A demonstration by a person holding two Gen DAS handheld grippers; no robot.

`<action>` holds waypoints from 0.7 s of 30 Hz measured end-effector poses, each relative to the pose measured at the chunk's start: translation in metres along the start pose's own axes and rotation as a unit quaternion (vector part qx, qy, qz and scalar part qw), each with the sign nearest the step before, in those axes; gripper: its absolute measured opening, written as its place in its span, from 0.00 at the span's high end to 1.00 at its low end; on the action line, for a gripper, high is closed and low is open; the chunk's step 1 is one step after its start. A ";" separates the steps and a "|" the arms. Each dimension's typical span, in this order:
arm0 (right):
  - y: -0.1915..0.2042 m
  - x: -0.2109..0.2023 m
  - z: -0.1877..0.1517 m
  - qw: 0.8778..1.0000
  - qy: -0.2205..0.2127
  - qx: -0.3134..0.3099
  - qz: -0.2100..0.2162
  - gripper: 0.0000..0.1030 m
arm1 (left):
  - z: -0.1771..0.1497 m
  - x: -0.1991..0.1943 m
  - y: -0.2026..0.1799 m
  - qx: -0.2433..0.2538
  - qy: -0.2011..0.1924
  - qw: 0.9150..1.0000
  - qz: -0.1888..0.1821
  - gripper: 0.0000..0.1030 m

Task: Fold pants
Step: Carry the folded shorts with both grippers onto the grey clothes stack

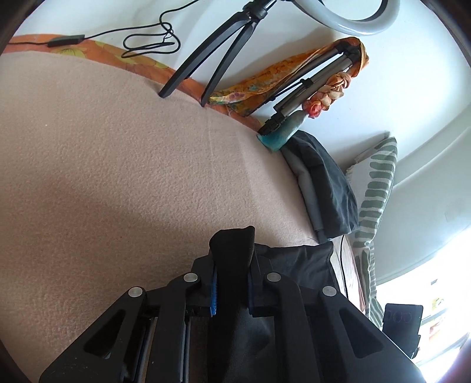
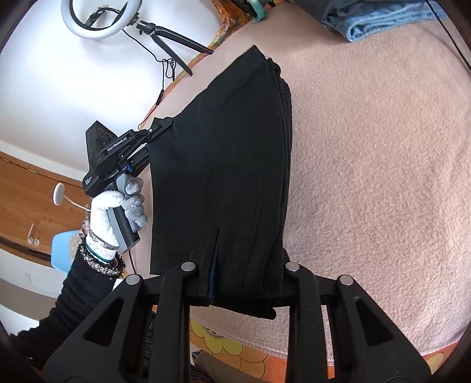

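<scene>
The black pants (image 2: 223, 165) hang folded and lifted above the beige blanket (image 2: 368, 176), stretched between both grippers. My right gripper (image 2: 235, 282) is shut on the near edge of the pants. My left gripper (image 1: 232, 265) is shut on a bunched black corner of the pants (image 1: 232, 244). The left gripper also shows in the right wrist view (image 2: 159, 129), held by a gloved hand at the pants' left edge.
A ring light on a tripod (image 2: 101, 19) stands at the blanket's far edge. Folded dark and grey clothes (image 1: 326, 188) and a striped pillow (image 1: 374, 191) lie beside the blanket. Folded blue jeans (image 2: 379, 20) lie at the far right. A second tripod wrapped in floral cloth (image 1: 309, 79) leans by the wall.
</scene>
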State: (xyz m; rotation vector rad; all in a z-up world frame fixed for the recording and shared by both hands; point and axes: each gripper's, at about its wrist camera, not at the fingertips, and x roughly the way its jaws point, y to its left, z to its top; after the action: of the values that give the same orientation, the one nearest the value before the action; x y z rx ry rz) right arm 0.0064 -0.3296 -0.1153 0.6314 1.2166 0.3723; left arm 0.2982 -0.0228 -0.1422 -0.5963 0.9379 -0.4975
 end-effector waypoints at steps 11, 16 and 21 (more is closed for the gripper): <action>0.033 -0.005 0.022 0.999 -0.025 -0.042 -0.021 0.87 | 0.015 -0.029 -0.059 0.081 -0.030 0.996 -0.002 0.89; 0.034 -0.001 0.022 0.998 -0.040 -0.052 -0.023 0.87 | 0.023 -0.038 -0.082 0.100 -0.038 0.994 -0.008 0.89; 0.035 -0.006 0.023 0.995 -0.061 -0.070 -0.035 0.87 | 0.036 -0.041 -0.111 0.121 -0.047 0.991 -0.017 0.89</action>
State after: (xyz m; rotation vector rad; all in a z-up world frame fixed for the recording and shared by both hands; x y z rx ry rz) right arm 0.0283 -0.3114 -0.0839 0.4822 1.0837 0.3524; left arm 0.2934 -0.0693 -0.0278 -0.4130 0.7650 -0.5982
